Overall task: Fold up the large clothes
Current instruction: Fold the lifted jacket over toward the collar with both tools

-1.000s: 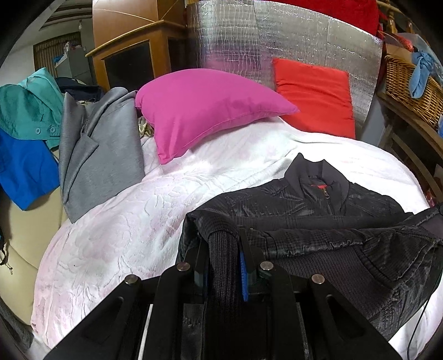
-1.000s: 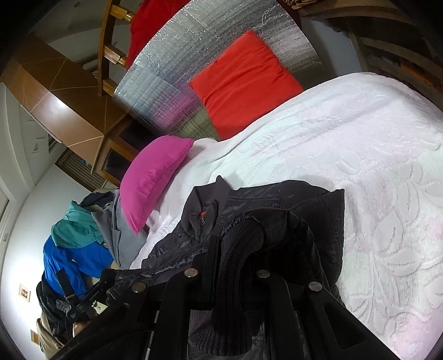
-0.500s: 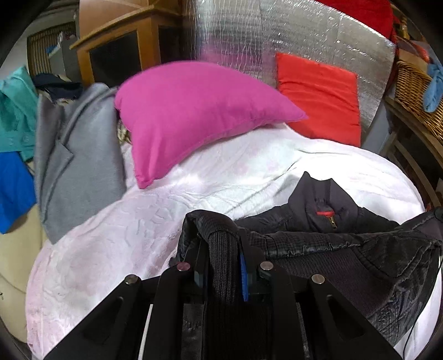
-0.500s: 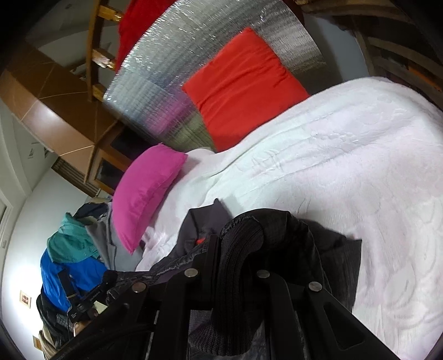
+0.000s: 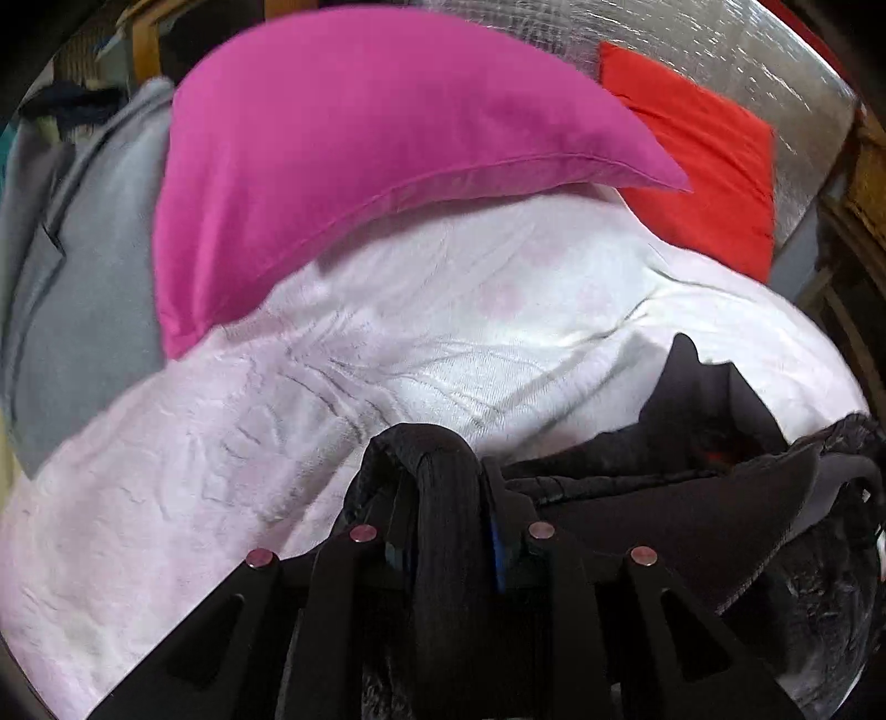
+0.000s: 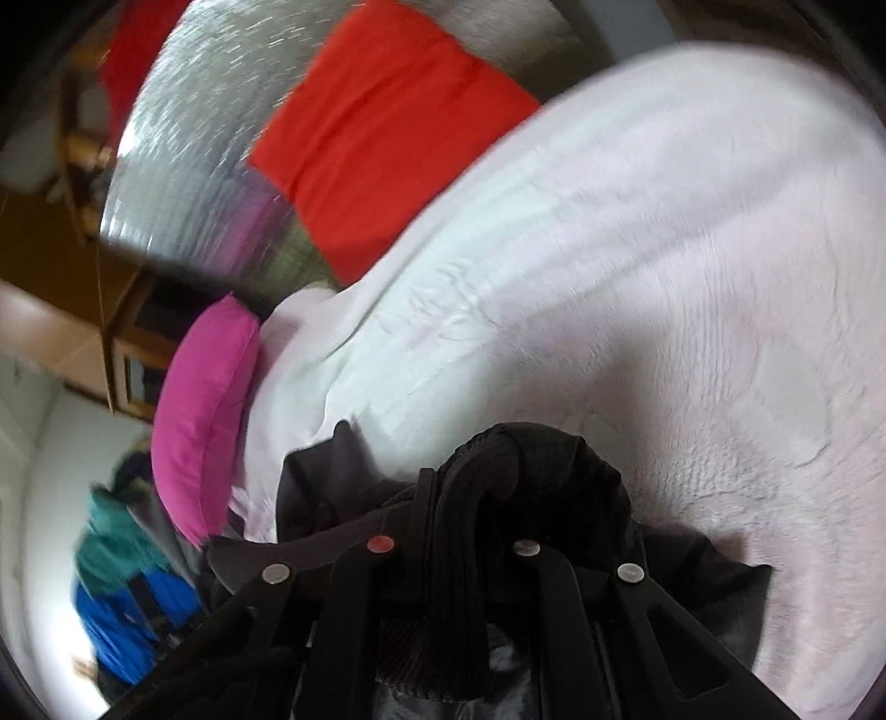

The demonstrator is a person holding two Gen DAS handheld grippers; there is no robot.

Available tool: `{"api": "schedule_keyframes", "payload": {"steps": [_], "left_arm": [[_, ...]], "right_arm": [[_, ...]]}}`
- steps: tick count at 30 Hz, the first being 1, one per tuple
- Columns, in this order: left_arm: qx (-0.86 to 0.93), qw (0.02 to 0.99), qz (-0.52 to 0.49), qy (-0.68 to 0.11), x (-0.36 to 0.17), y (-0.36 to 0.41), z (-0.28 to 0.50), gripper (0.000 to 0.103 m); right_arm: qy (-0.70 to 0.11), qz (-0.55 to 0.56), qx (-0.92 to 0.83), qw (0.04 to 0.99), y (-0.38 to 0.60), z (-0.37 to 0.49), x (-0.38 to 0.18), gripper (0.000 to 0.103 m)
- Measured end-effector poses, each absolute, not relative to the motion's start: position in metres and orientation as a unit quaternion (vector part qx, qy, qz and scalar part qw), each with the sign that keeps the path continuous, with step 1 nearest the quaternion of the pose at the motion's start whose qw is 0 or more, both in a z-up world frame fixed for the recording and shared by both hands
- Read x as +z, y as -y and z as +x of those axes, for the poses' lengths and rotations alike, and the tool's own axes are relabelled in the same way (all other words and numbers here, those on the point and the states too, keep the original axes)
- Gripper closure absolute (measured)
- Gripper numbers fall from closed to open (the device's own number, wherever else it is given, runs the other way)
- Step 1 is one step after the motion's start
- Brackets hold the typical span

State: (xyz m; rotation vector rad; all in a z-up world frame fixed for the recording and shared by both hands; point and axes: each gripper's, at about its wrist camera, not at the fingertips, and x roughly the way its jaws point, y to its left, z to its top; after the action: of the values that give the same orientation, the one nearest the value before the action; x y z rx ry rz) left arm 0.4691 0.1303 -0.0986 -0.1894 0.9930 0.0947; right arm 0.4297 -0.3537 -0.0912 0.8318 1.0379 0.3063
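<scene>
A black jacket (image 5: 692,498) lies on the white blanket (image 5: 443,332), its collar (image 5: 703,399) peeking out beyond the folded-over body. My left gripper (image 5: 443,471) holds the jacket's ribbed black hem (image 5: 443,531) between its fingers; its jaws are opening, with the hem still pinched there. In the right wrist view my right gripper (image 6: 476,482) is shut on another bunch of ribbed hem (image 6: 487,465), its jaws just starting to ease. The jacket (image 6: 321,487) spreads out to its left, low over the blanket (image 6: 609,277).
A pink pillow (image 5: 360,138) and a red cushion (image 5: 703,166) lean at the head of the bed against a silver foil panel (image 5: 720,44). A grey coat (image 5: 83,277) lies at the left. Blue and teal clothes (image 6: 122,609) hang beyond the bed.
Both grippers have carried the hem forward and down toward the pillows, folding the jacket over itself. The collar, fully visible before, is now mostly covered.
</scene>
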Motion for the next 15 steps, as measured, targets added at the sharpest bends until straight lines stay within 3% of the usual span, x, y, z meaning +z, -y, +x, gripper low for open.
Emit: {"api": "schedule_keyframes", "payload": {"steps": [5,7,9,10,11,15], "left_arm": [[0.026,0.864,-0.150,-0.480,-0.102,-0.144,0.473,0.075],[0.014,0.858,-0.194,-0.476,-0.099,-0.155,0.471,0.064],[0.010,0.853,-0.232,-0.468,-0.096,-0.163,0.468,0.051],[0.022,0.856,-0.249,-0.452,-0.091,-0.169,0.464,0.040],[0.035,0.861,-0.255,-0.438,-0.085,-0.173,0.460,0.037],[0.064,0.882,-0.246,-0.396,-0.060,-0.187,0.446,0.034]], "right_arm": [[-0.469,0.422,0.156,0.760,0.362,0.427,-0.099,0.083],[-0.460,0.437,0.169,0.754,0.364,0.425,-0.095,0.070],[-0.445,0.453,0.181,0.751,0.366,0.423,-0.088,0.038],[-0.435,0.455,0.181,0.755,0.367,0.421,-0.082,0.031],[-0.427,0.450,0.175,0.765,0.368,0.419,-0.077,0.023],[-0.410,0.431,0.168,0.786,0.377,0.409,-0.053,0.021]]}}
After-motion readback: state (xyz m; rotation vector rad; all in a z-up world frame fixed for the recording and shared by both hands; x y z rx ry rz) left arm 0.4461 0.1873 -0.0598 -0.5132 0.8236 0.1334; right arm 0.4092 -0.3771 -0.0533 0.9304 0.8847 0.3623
